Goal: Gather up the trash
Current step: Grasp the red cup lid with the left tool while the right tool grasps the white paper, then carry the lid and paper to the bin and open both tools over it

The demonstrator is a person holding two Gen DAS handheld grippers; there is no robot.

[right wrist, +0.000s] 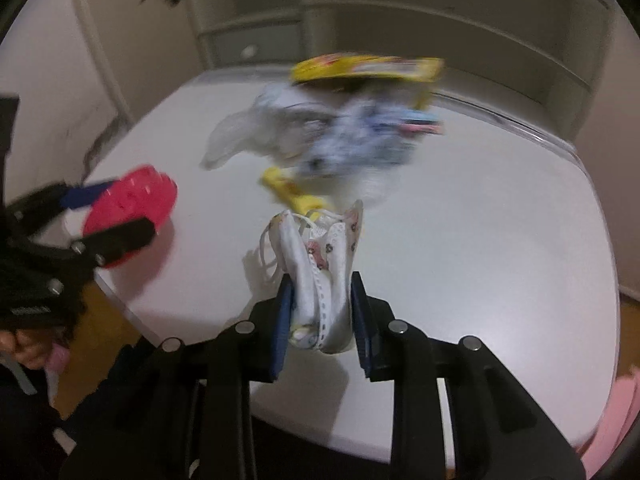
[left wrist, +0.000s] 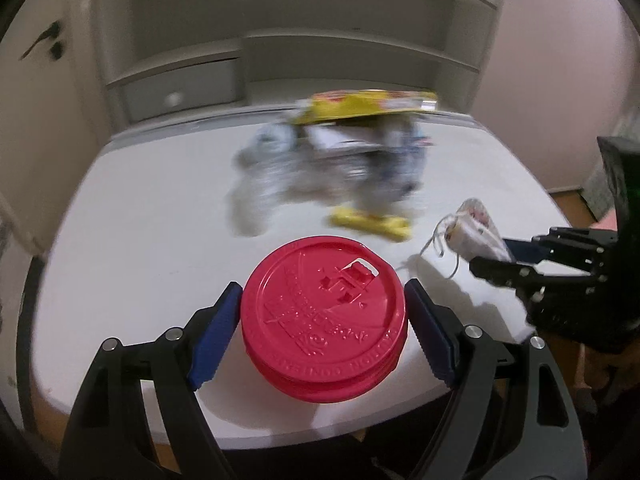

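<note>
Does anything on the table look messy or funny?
Yes. A heap of crumpled wrappers lies in a jumble at the table's far side, with a yellow packet on top, tilted. A small yellow wrapper lies loose in front. The picture is blurred there, so I cannot tell if anything spilled.

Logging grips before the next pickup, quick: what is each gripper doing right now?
Left gripper: closed on the red cup lid.
Right gripper: closed on the crumpled white face mask.
</note>
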